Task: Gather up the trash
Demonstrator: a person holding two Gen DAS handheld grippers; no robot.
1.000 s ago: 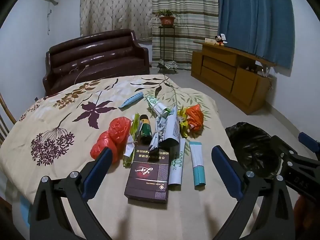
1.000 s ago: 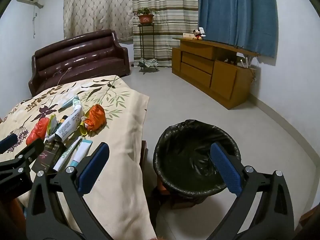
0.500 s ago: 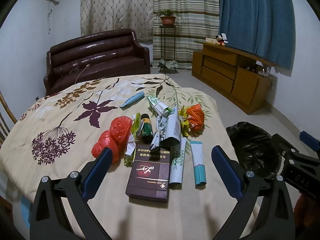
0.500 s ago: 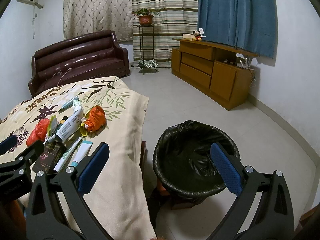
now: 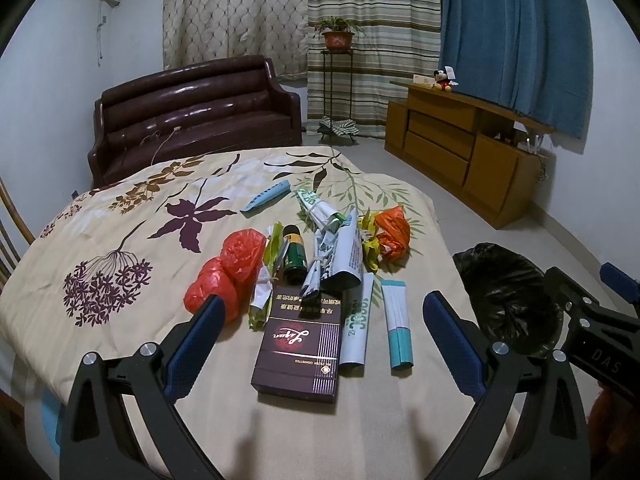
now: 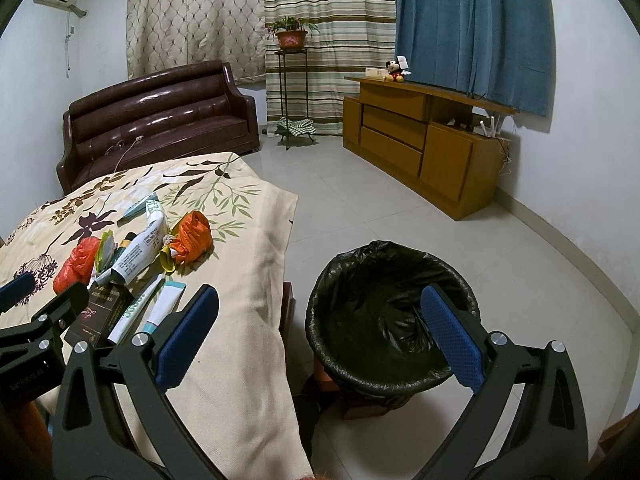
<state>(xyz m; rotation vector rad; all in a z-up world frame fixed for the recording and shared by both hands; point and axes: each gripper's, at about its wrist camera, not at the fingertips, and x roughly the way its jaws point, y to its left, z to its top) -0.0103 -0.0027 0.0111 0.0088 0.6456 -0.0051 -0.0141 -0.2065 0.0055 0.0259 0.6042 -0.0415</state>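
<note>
A pile of trash lies on the floral tablecloth point(image 5: 120, 240): a dark maroon cigarette box point(image 5: 300, 350), two white tubes point(image 5: 396, 328), red plastic bags point(image 5: 232, 272), an orange bag point(image 5: 394, 232), a green bottle point(image 5: 294, 256) and crumpled paper wrappers point(image 5: 340, 252). My left gripper point(image 5: 320, 340) is open and empty, hovering just in front of the cigarette box. A bin with a black liner point(image 6: 394, 320) stands on the floor right of the table. My right gripper point(image 6: 320, 340) is open and empty above the bin's near rim.
A light blue comb-like item point(image 5: 266, 196) lies farther back on the table. A brown leather sofa point(image 5: 192, 120), a plant stand point(image 5: 336, 92) and a wooden cabinet point(image 6: 424, 140) line the far side. Tiled floor point(image 6: 380, 208) lies beyond the bin.
The left gripper has drawn back very slightly from the trash pile. The right gripper has barely moved. Both stay open.
</note>
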